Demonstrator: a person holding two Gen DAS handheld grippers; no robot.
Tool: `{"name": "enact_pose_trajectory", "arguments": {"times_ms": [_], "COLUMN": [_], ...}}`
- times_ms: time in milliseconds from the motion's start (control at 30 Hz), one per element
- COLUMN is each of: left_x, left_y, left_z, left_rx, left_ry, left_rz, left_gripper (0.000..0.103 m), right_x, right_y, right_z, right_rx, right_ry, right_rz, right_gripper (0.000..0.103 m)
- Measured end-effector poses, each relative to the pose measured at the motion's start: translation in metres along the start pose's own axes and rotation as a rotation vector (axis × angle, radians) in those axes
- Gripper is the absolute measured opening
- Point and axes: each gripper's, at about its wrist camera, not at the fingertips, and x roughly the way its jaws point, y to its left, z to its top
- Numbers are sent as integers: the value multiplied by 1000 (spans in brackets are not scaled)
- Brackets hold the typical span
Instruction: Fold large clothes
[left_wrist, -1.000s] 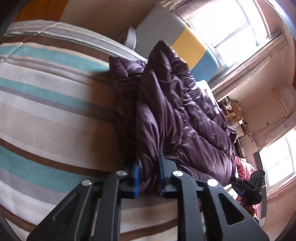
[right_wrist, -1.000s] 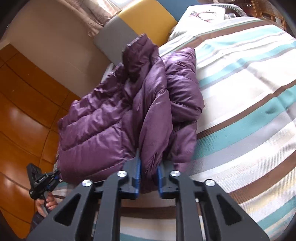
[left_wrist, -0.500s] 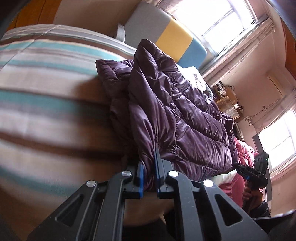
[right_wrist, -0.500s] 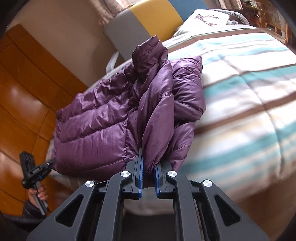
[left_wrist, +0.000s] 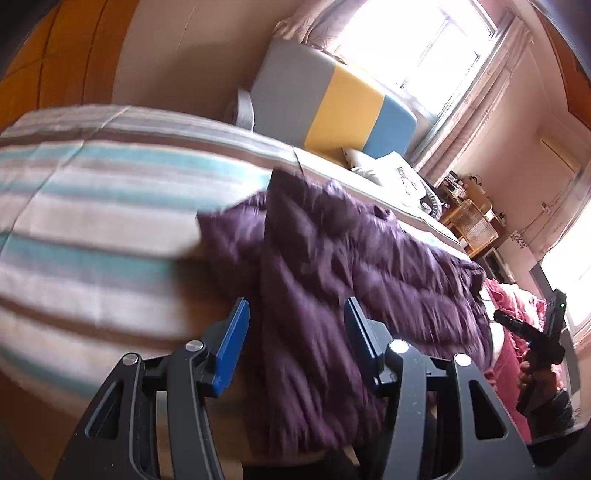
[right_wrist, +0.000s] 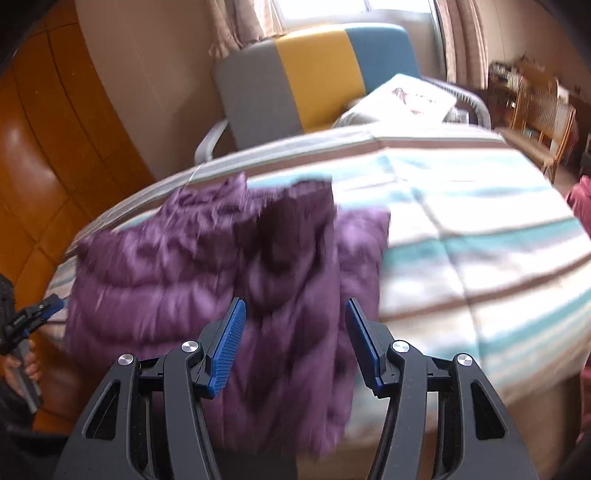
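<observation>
Both my claws, left (left_wrist: 297, 334) and right (right_wrist: 293, 334), have just opened wide, nothing held. The jacket (right_wrist: 207, 273) lies at the bed's (right_wrist: 461, 221) edge; its overhanging hem could drag it off.

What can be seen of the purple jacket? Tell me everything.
The purple jacket is a shiny quilted puffer, folded into a rumpled stack on the striped bedspread near the bed's edge, one panel hanging over it. Motion blurs it. Both grippers' blue fingers have just been opening; fabric shows between them, unpinched.
</observation>
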Motion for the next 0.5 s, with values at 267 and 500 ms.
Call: {"name": "enact_pose_trajectory", "arguments": {"times_ms": [267, 500], "left_x": [51, 38], "left_y": [-5, -17], "left_z": [39, 44], "left_rx": [-6, 49], "left_ry": [21, -41], "left_rz": [7, 56], "left_gripper": [28, 1], "right_x": [59, 35], "right_y": [7, 23], "right_z": [41, 45], "right_rx": [18, -20], "right_ry": [-5, -63], "right_rz": [-37, -38], "right_gripper": [26, 10]}}
